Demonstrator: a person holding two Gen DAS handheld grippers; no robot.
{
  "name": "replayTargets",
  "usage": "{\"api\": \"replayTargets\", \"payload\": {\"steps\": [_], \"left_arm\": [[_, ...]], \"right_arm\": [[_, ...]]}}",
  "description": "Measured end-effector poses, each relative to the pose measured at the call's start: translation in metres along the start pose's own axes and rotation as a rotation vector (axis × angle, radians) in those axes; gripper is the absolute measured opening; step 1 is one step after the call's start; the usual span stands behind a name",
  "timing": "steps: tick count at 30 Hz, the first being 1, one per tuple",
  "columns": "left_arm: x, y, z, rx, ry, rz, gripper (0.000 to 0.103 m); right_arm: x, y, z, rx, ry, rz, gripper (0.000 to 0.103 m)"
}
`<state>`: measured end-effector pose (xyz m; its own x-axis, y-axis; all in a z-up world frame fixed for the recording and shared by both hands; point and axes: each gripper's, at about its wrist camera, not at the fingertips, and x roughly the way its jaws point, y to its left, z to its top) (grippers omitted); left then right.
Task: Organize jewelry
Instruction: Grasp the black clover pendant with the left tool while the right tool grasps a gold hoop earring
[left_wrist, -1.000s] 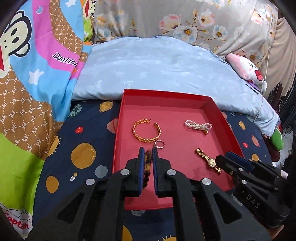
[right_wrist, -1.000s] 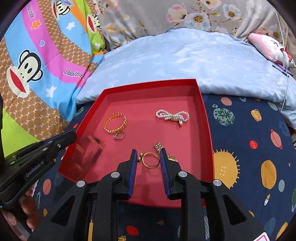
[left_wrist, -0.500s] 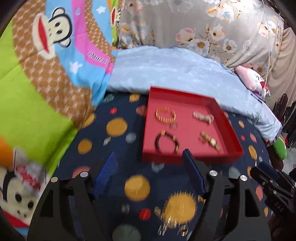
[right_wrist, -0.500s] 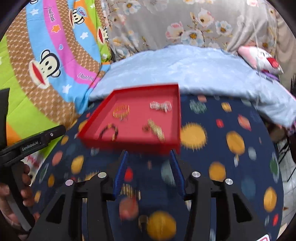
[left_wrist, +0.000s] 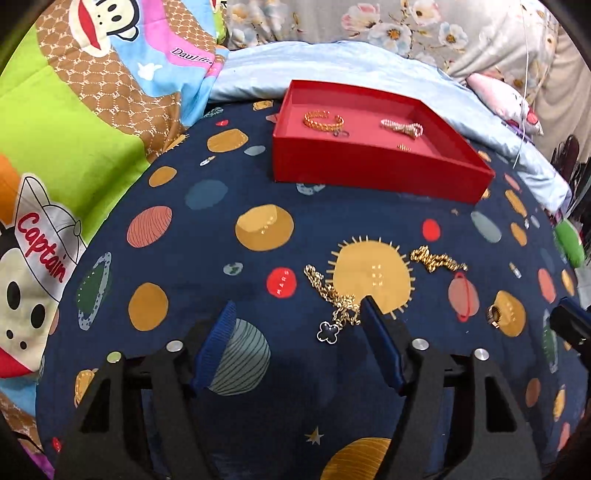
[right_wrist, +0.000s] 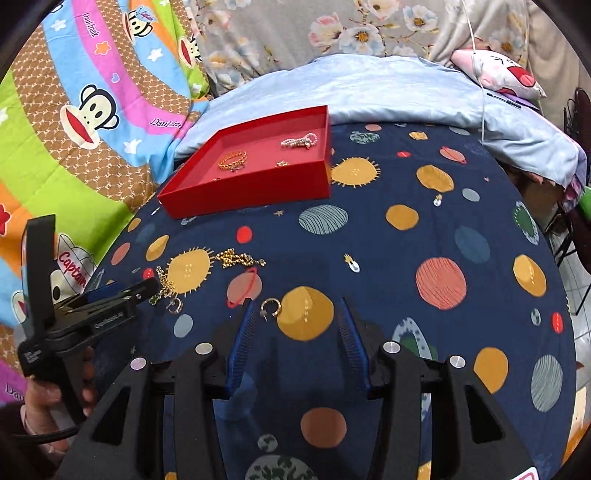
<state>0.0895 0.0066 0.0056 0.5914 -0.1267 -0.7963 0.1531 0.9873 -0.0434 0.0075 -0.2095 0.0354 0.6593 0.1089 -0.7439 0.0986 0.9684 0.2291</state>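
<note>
two pairs of black tongs with blue ribbed pads hang over a dark blue bedsheet printed with planets (left_wrist: 207, 236), both aimed at loose pieces not yet sorted. the left gripper (left_wrist: 295, 334) has jaws apart, just narrowing, with nothing between them; its right finger (left_wrist: 376, 325) sits beside a fine gold chain necklace with a dark clover pendant (left_wrist: 332, 299). the right gripper (right_wrist: 297, 325) has also just spread and is empty, with a small gold hoop earring (right_wrist: 270, 307) near its left pad. a crumpled gold link bracelet (left_wrist: 436, 260) lies farther off. the shallow red cardboard tray (left_wrist: 369, 171) at the far side already holds a gold cuff and a pearl bow, likely the sorting place.
</note>
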Motion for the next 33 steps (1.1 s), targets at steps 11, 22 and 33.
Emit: {"api": "replayTargets", "payload": {"steps": [11, 22, 33], "left_arm": [[0.007, -0.009, -0.01, 0.039, 0.001, 0.022, 0.021], [-0.021, 0.01, 0.001, -0.019, -0.032, -0.062, 0.011], [-0.038, 0.024, 0.009, -0.041, -0.039, -0.07, 0.011]], "right_arm": [[0.005, 0.007, -0.002, -0.02, 0.025, 0.004, 0.046], [0.048, 0.045, 0.018, -0.104, 0.073, 0.06, 0.046], [0.102, 0.065, 0.044, -0.153, 0.125, 0.05, 0.042]]}}
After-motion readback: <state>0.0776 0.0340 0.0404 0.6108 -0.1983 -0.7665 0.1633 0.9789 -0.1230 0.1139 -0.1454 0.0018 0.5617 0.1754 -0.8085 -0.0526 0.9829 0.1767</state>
